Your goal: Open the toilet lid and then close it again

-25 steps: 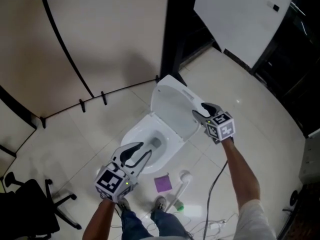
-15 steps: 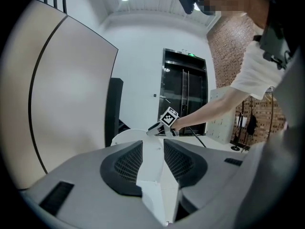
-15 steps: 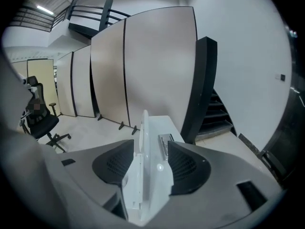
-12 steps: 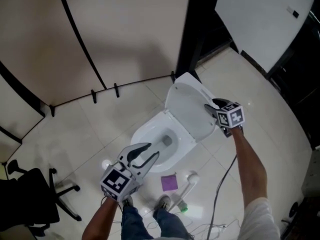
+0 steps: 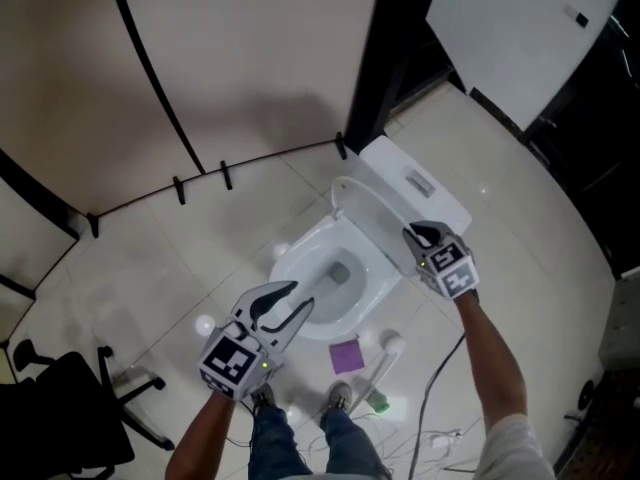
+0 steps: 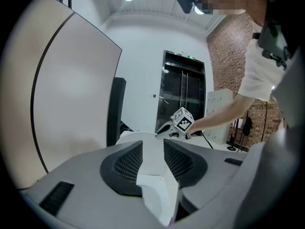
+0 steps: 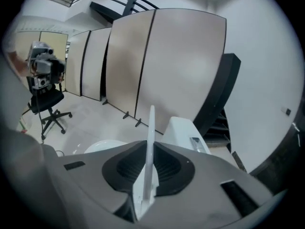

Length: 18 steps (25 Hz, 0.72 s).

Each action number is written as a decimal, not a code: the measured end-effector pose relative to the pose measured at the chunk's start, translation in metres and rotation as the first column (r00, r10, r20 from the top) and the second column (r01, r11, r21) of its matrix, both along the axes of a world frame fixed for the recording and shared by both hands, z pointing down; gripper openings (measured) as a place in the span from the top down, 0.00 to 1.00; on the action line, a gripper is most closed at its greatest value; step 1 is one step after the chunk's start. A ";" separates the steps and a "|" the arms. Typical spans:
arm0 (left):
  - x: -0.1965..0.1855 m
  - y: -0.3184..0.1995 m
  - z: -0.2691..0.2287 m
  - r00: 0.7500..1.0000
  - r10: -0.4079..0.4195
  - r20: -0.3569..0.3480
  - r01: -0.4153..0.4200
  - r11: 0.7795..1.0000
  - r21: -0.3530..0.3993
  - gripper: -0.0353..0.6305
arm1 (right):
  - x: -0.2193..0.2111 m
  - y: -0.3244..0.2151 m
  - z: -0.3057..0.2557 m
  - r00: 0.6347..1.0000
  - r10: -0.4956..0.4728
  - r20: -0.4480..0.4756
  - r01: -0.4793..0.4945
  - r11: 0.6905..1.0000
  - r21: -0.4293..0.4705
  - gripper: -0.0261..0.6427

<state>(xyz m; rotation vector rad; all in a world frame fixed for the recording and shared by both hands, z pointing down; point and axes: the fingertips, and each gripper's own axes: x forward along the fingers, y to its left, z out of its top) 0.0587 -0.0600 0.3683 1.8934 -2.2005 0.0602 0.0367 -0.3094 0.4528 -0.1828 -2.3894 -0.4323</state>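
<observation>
Glossy pale floor tiles (image 5: 150, 258) underfoot, beige partition panels (image 5: 250, 58) curving along the back, a black column (image 5: 385, 58) beside them, a black office chair (image 5: 60, 418) at lower left.

You had no text, brand or number before you that could be read. The cubes on your left gripper (image 5: 300, 296) and right gripper (image 5: 412, 232) bore only black-and-white square patterns, with no letters or digits. In the left gripper view, a small green lit sign (image 6: 190, 57) sat above the dark double doors (image 6: 183, 97), but it was too small to make out.
</observation>
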 end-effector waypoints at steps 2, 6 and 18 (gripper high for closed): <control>-0.010 0.018 0.008 1.000 -0.005 -0.003 0.005 1.000 -0.003 0.75 | 0.014 0.057 0.015 1.000 -0.018 0.019 0.017 0.999 0.036 0.90; -0.026 0.061 0.032 1.000 -0.021 0.008 0.021 0.999 -0.027 0.75 | 0.042 0.163 0.071 0.999 -0.052 -0.004 0.052 0.989 0.141 0.88; -0.039 0.175 0.149 0.988 -0.113 -0.104 0.105 0.991 -0.077 0.75 | 0.070 0.288 0.248 0.989 -0.097 -0.113 0.124 0.956 0.265 0.82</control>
